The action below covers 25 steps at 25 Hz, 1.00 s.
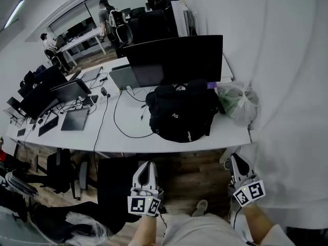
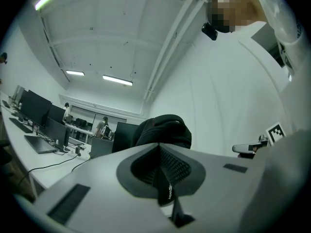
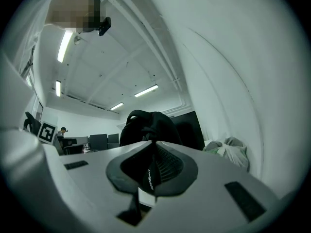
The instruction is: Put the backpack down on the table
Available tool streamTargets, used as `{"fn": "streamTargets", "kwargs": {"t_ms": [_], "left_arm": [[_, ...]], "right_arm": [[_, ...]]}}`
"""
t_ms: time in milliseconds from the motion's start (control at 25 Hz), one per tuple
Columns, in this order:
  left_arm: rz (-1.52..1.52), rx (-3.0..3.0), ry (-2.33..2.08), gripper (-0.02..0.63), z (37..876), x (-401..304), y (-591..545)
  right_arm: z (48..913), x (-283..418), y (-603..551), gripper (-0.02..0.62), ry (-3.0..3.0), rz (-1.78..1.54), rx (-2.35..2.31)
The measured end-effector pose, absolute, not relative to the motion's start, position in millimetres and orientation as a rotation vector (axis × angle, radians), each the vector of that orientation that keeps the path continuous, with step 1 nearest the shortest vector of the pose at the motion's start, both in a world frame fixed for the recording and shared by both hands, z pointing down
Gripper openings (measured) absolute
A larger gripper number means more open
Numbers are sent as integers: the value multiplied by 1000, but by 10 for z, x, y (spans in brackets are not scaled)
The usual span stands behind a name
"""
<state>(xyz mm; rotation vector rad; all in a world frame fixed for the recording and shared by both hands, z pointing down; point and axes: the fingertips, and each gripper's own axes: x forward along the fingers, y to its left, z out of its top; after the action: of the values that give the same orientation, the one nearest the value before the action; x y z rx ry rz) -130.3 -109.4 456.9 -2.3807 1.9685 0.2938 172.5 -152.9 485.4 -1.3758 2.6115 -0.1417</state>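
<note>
Surveying from the left, I found the left gripper (image 1: pixel 147 164) with its jaws closed together on nothing. It was held below the front edge of the table (image 1: pixel 128 140) and well apart from the load. The backpack (image 1: pixel 182 114) rested on the tabletop near the right end. It lay close to the front edge, just in front of a dark monitor (image 1: pixel 177 60). The right gripper (image 1: pixel 237 159) was likewise closed and empty, below the table's right front corner.

I judged the set-down complete. The backpack looked soft, full and moderately heavy. I expected it to sag and swing if lifted rather than slide stiffly. The carry loop (image 3: pixel 138 114) at its top seemed the best place to take hold, since the fabric panels would bunch under the pads.

The white tabletop carried laptops (image 1: pixel 76 119) and smaller screens toward its left end. A loose black cable (image 1: pixel 119 127) curved across the middle, and a plastic bag (image 1: pixel 238 102) sat at the right edge, just beside the backpack. A wooden floor (image 1: pixel 189 168) lay below, a white wall (image 1: pixel 287 86) closed the right side, and people (image 1: pixel 105 17) worked at desks at the far end of the room.
</note>
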Motion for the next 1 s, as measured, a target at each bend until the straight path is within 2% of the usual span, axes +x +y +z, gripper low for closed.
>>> {"fn": "streamTargets", "kwargs": {"t_ms": [640,1000], "left_arm": [[308,-2462,1868,9,4422,-1505,-214],[349,-2548,1802,9,4443,-1531,103]], "right_arm": [[4666,1216,-477,29,2605,-87,-1460],[4589,1219,65,29,2560,-64,-1564]]}}
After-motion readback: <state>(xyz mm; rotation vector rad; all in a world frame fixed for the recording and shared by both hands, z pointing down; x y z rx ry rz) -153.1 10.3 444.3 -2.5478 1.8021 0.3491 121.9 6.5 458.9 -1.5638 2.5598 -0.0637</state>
